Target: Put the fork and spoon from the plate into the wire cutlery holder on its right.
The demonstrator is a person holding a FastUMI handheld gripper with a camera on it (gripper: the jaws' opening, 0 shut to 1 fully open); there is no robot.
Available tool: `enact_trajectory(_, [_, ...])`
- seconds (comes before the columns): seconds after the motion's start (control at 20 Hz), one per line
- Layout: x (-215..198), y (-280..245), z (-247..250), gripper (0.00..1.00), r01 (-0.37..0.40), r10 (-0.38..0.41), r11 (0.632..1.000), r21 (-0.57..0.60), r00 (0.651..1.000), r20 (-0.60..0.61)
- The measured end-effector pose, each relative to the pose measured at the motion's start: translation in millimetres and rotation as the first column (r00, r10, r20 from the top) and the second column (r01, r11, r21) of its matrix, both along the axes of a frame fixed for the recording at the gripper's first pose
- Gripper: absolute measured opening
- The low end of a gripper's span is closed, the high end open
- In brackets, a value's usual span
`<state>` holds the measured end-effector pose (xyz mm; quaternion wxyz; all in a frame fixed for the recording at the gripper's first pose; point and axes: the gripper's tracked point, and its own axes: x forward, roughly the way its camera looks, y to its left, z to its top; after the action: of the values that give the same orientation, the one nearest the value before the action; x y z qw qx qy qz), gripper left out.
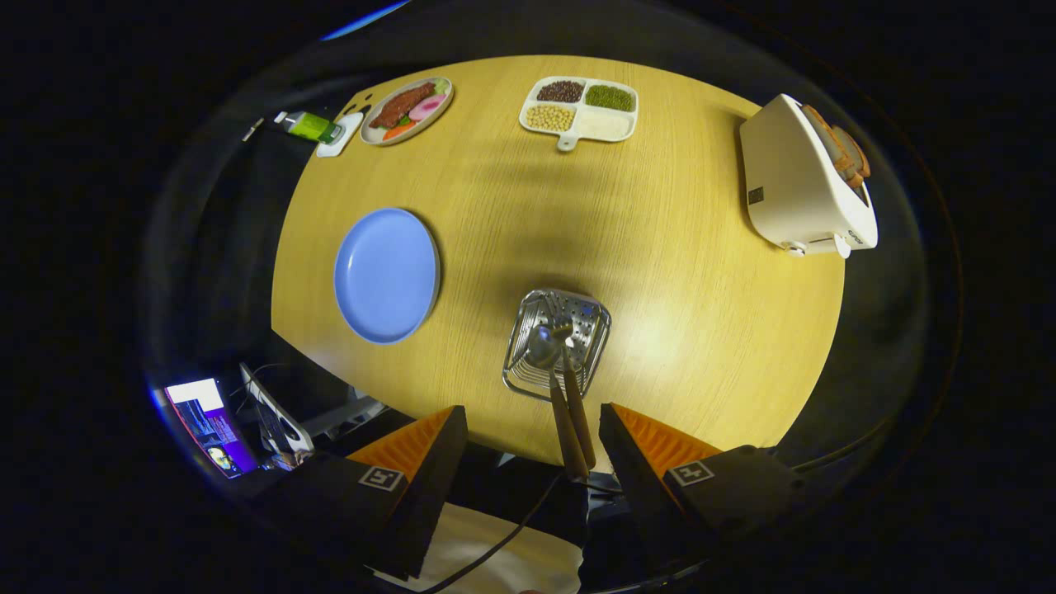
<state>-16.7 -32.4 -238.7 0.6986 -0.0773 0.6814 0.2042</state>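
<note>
From up here I take the wire cutlery holder (558, 344) as my anchor, standing on the round wooden table (676, 272) just ahead of my gripper (532, 441). My fingers are spread wide with nothing between the pads; they hang above the near edge of the table, one on each side of the two wooden handles that stick out of the holder toward me. The spoon (546, 351) and the fork (569, 346) both sit inside the holder, heads down against its perforated bottom, the spoon's bowl just left of the fork's tines, their handles lying side by side and leaning back over the holder's near rim. I am touching neither handle. Left of the holder, a little apart from it, lies the blue plate (386, 275), bare on top. Well beyond the holder, at the far side of the table, a white divided tray (579, 112) holds dark beans, green beans, pale beans and white grains in its four compartments. Beyond the holder and to its left, past the blue plate, is an oval dish of food (407, 110), and just beside that dish a green bottle (311, 126) lies on a small white stand. Off to the holder's right and farther away sits a white toaster (804, 186) with bread (843, 155) in its slots. Below the table's edge, left of my fingers, I can make out a lit screen (206, 422).
</note>
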Motion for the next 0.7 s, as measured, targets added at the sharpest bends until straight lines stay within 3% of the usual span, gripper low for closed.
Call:
enact_trajectory(0.2, [13, 17, 35, 1.00, 0.057, -0.080, 0.989, 0.135, 0.982, 0.170])
enact_trajectory(0.4, [27, 28, 80, 0.99, 0.100, -0.186, 0.962, 0.252, 0.921, 0.343])
enact_trajectory(0.55, [28, 31, 122, 0.99, 0.112, -0.256, 0.941, 0.318, 0.853, 0.456])
enact_trajectory(0.7, [27, 35, 173, 0.99, 0.117, -0.345, 0.913, 0.390, 0.732, 0.588])
